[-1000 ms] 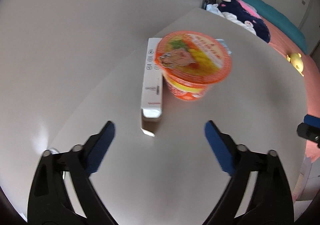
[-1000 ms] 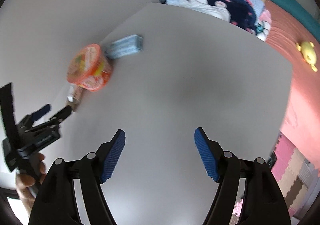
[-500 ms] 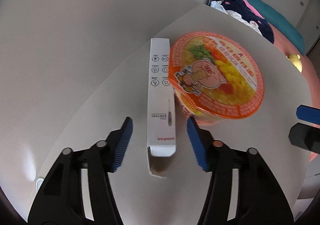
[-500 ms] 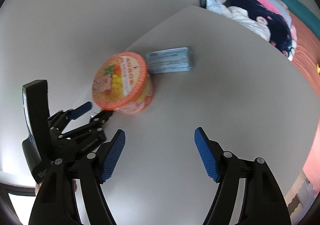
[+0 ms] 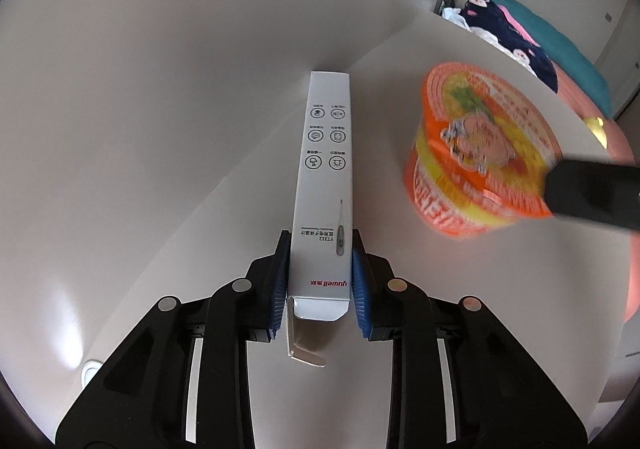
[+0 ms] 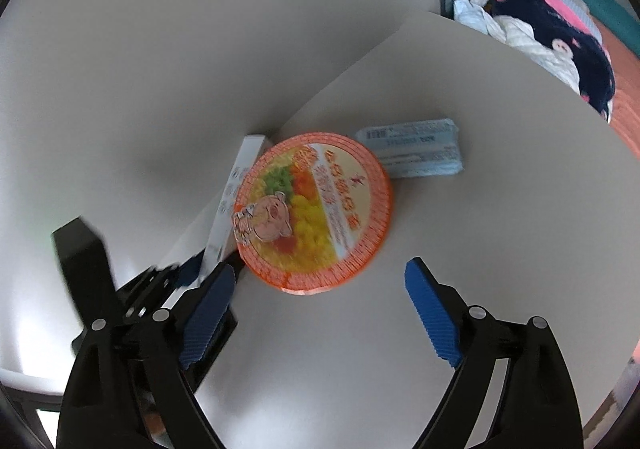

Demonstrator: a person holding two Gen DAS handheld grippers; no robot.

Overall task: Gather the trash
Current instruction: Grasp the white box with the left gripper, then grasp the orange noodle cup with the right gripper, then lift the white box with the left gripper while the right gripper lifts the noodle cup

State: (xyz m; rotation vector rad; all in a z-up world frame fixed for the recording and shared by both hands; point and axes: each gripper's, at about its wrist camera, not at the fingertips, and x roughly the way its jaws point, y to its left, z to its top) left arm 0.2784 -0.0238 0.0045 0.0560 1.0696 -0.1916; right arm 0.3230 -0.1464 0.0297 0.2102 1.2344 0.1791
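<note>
Left tool point(image 5: 319, 277) is clamping the thermometer box point(image 5: 326, 185) lengthwise, while the gaping right tool point(image 6: 316, 303) is hovering just short of the noodle cup point(image 6: 314, 213).

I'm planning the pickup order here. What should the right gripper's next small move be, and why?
Probably ease forward until the noodle cup sits between its pads: the right gripper is open, short of the cup, while the left gripper already clamps the white box.

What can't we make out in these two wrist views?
- Noodle cup: side print motion-blurred in left wrist view; the right tongs' black arm covers its right edge.
- Thermometer box: mostly hidden behind the cup in right wrist view.
- Blue packet: label text too small, blurred.
- Left tongs: whether the box is lifted, unclear.
</note>
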